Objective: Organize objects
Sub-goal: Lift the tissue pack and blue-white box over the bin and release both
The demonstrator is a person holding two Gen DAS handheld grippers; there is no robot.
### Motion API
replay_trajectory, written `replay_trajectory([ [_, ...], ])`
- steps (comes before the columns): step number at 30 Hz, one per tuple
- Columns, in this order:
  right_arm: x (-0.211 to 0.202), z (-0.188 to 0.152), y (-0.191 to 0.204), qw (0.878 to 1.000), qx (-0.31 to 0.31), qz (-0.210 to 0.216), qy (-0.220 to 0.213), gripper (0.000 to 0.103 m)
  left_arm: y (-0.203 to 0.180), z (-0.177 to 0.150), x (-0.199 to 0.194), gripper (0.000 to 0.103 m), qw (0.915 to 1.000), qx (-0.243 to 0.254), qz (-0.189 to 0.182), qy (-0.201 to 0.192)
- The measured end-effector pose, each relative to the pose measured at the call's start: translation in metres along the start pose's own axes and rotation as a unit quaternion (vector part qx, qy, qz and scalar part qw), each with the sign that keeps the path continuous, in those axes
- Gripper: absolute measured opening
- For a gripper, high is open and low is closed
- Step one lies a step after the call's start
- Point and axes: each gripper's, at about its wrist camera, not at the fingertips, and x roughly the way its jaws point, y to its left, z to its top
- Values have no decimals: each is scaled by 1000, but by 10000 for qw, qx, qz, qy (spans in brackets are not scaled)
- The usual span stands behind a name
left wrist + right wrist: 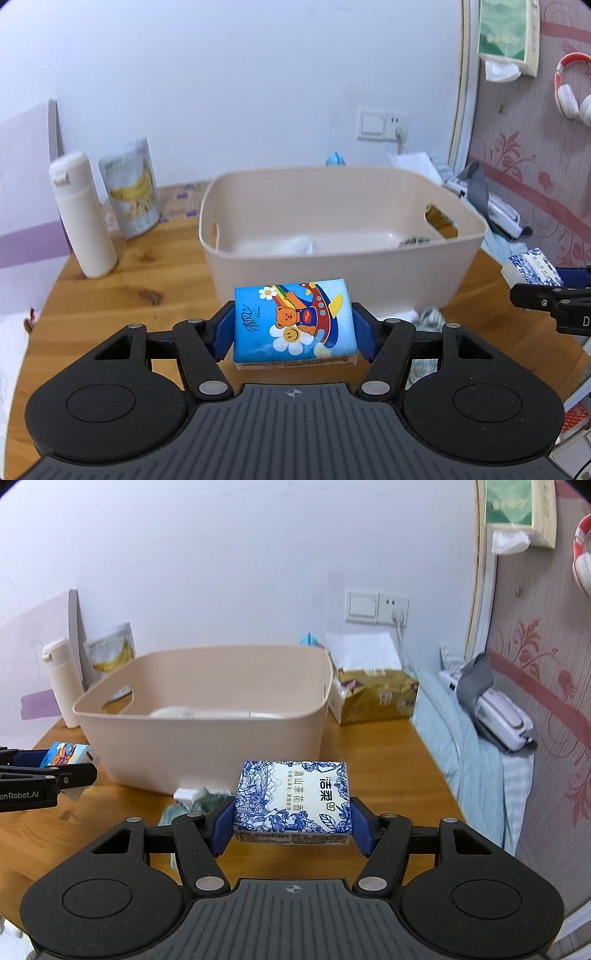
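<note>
My left gripper [294, 332] is shut on a blue tissue pack with a cartoon bear [293, 323], held above the wooden table [110, 314] just in front of a beige plastic bin [332, 266]. My right gripper [291, 823] is shut on a white tissue pack with blue floral print [291, 801], also in the air before the bin [207, 746]. In the right wrist view the bear pack [64, 755] shows at the left edge. In the left wrist view the floral pack [533, 267] shows at the right edge. The bin holds something white [299, 243] and a small dark item [413, 242].
A white bottle [83, 218] and a banana snack pouch [131, 188] stand left of the bin. A gold tissue package [373, 698] sits to its right. A crumpled patterned cloth [195, 799] lies on the table by the bin's front. A bed with a white device [498, 716] borders the right.
</note>
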Motion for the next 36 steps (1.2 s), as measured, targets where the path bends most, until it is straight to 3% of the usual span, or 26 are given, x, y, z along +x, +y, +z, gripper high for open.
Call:
replay_trajectory([
  [11,-12,27,-1,9992,-47,-79,-400,61,4,38,-9,65,9986,140,85,-504],
  [20,0,50,-3,9986,-30,-31,-527,61,6,66,8,65,9976,236,150,-639],
  [36,52,92,2,9983,-231,90,-531,61,-1,98,86,65,9985,416,166,-310],
])
